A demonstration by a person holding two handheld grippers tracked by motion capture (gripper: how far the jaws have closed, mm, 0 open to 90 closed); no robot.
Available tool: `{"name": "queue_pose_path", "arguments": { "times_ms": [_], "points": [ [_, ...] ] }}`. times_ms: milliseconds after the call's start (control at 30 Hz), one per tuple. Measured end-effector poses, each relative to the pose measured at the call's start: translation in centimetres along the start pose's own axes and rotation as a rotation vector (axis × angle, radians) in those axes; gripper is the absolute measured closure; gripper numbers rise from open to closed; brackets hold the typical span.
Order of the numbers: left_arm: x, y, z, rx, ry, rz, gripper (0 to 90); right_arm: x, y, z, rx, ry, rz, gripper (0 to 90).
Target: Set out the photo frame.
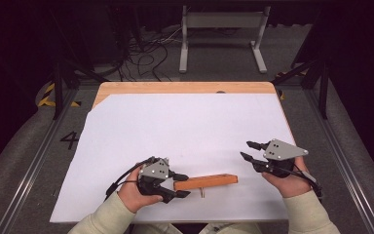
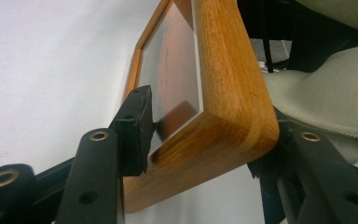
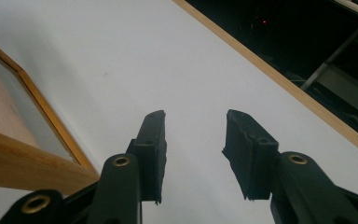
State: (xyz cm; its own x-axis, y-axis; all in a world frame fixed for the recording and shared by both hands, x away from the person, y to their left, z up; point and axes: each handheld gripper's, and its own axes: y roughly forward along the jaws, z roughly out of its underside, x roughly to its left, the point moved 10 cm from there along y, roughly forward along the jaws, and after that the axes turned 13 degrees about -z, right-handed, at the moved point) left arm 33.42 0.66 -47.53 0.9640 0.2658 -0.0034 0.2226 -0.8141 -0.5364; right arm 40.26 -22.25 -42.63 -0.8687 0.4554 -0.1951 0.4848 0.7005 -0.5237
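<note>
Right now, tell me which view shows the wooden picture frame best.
The left gripper view: the wooden picture frame is close, its glass pane and rounded corner clear, clamped by the left hand-held gripper. The high view shows it edge-on; the right gripper view shows one corner.

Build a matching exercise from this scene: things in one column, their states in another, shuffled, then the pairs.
Things:
1. left gripper
2. right gripper
3. wooden picture frame
4. white sheet

States:
A. open, holding nothing
B. standing on its edge
C. lying flat over the table
D. shut on the frame's end

Pairs: 1-D, 2-A, 3-B, 4-C
</note>
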Motion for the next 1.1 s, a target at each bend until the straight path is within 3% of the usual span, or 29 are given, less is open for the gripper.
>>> {"name": "queue_pose_path", "arguments": {
  "times_ms": [167, 300, 433, 500, 533, 567, 667, 800, 933, 1100],
  "points": [
    [0.4, -1.1, -1.0, -0.054, -0.027, -0.023, 31.7, 0.8, 0.2, 0.7, 0.023, 0.017, -0.041, 64.2],
    [0.7, -2.7, -2.6, -0.132, -0.045, -0.023, 28.7, 1.8, 0.5, 1.8, 0.065, 0.053, -0.100, 75.5],
    [2.1, -4.0, -3.0, -0.166, -0.071, -0.086, 28.2, 3.1, 0.8, 2.7, 0.112, 0.079, -0.170, 85.2],
    [2.9, -4.4, -2.8, -0.169, -0.097, -0.117, 26.7, 3.5, 0.9, 3.1, 0.119, 0.099, -0.199, 86.4],
    [4.0, -4.6, -2.4, -0.165, -0.109, -0.184, 25.8, 3.7, 1.0, 3.3, 0.120, 0.107, -0.205, 87.0],
    [4.0, -4.6, -2.4, -0.165, -0.109, -0.184, 23.6, 3.7, 1.0, 3.3, 0.120, 0.107, -0.205, 87.0],
    [5.4, -5.0, -2.0, -0.172, -0.147, -0.242, 23.2, 4.3, 1.5, 4.1, 0.143, 0.116, -0.238, 90.0],
    [6.8, -5.3, -1.6, -0.172, -0.155, -0.319, 22.9, 5.1, 1.9, 4.7, 0.165, 0.111, -0.268, 90.0],
    [8.0, -5.3, -0.5, -0.145, -0.168, -0.381, 22.6, 5.7, 2.4, 5.1, 0.180, 0.117, -0.293, 90.0],
    [8.7, -5.3, 0.1, -0.131, -0.180, -0.405, 22.5, 6.4, 2.7, 5.4, 0.203, 0.110, -0.328, 90.0]
  ]
}}
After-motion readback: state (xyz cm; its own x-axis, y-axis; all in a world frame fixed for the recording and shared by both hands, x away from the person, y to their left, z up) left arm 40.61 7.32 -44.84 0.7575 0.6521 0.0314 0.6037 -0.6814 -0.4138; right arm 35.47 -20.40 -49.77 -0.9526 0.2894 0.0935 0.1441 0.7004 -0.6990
